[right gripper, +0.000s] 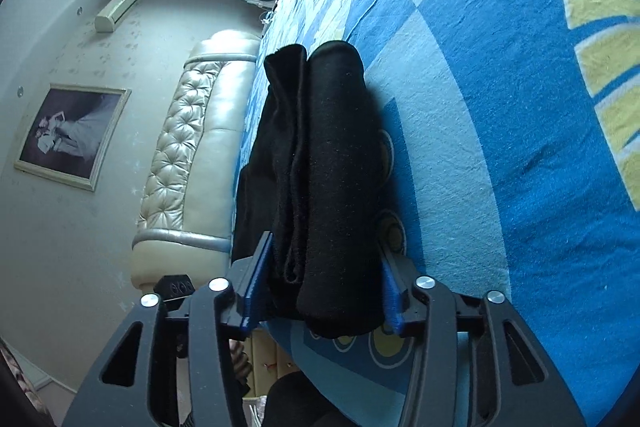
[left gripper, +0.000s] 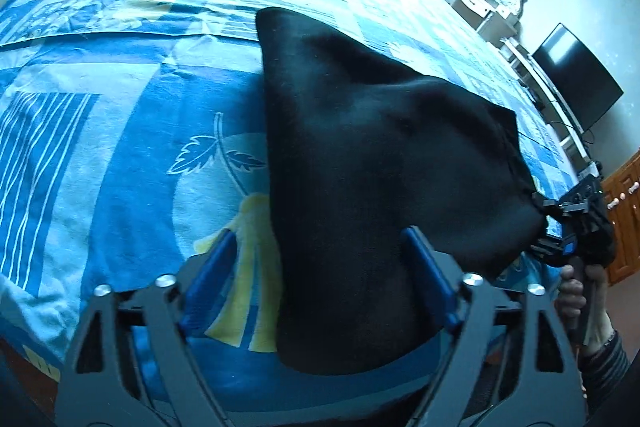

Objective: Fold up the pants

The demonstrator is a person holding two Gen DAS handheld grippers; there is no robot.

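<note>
The black pants (left gripper: 380, 163) are pinched by the right hand-held gripper (right gripper: 320, 291); the left hand-held gripper (left gripper: 320, 275) is spread. Layers should be kept aligned and lowered flat onto the bed (left gripper: 120, 147).

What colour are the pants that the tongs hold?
The pants are plain black, with no pattern. The right wrist view shows them best.

Nothing readable is showing anywhere in either view: no text, label, brand, number or sign.
</note>
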